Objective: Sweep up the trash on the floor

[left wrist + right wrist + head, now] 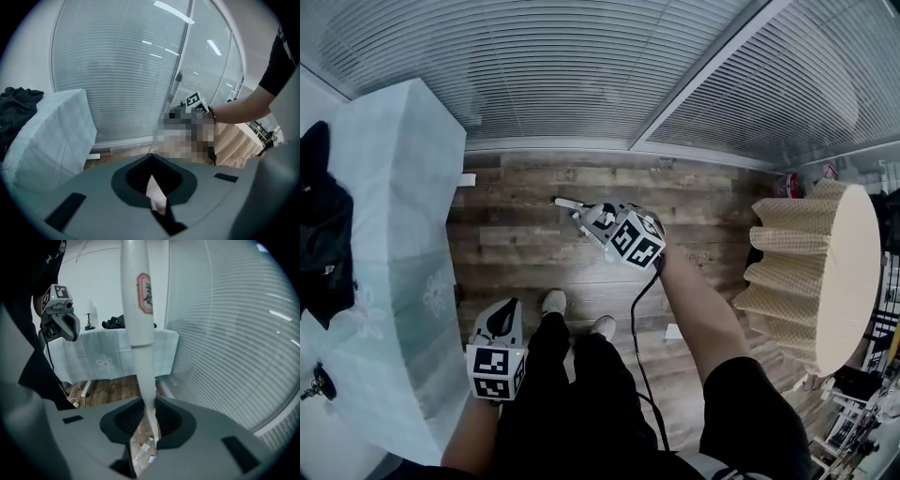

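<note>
A white broom handle with a red label rises between the jaws of my right gripper, which is shut on it. In the head view that gripper is held out over the wooden floor. Through its jaw gap I see small white litter lying on the floor. A white scrap lies on the boards by my right arm. My left gripper hangs low beside the blue-clothed table. Its jaws stand shut, with nothing between them and only a thin sliver of floor showing.
A table under a light blue cloth stands at the left, with a dark garment on it. A beige pleated round table stands at the right. A glass wall with blinds closes off the far side. A black cable hangs from the right gripper.
</note>
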Available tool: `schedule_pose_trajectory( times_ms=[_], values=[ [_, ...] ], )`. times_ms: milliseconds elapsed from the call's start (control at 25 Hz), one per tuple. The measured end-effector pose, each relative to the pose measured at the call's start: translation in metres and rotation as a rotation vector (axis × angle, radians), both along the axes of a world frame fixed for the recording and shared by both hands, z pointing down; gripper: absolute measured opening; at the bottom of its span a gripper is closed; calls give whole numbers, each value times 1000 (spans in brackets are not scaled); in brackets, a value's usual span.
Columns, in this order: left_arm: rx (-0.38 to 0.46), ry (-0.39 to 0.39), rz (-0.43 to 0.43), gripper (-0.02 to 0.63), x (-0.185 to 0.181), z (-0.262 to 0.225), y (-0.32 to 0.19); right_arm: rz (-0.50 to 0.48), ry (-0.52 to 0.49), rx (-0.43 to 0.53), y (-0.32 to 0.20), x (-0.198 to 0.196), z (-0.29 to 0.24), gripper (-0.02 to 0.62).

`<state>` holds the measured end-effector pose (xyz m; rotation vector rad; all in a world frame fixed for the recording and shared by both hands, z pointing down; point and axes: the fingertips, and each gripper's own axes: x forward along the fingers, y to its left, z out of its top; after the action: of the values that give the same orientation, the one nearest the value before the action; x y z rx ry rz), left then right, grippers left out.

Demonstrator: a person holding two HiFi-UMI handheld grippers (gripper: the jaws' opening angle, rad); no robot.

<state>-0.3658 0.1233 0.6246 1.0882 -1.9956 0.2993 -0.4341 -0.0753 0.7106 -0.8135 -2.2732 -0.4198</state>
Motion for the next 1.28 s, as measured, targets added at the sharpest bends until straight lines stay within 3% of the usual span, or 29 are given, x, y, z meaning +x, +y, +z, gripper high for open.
schedule_pose_trajectory(
  times_ms=[320, 840, 1280],
  values=[
    [-14, -29, 43, -5, 40, -14, -15, 44, 21, -9, -13, 61, 0, 86],
    [2, -114, 53, -5, 121, -63, -56, -28, 78, 24, -37, 168, -6, 86],
    [46, -134, 100, -5, 167, -86, -85, -37, 140, 31, -31, 274, -3, 86]
  ],
)
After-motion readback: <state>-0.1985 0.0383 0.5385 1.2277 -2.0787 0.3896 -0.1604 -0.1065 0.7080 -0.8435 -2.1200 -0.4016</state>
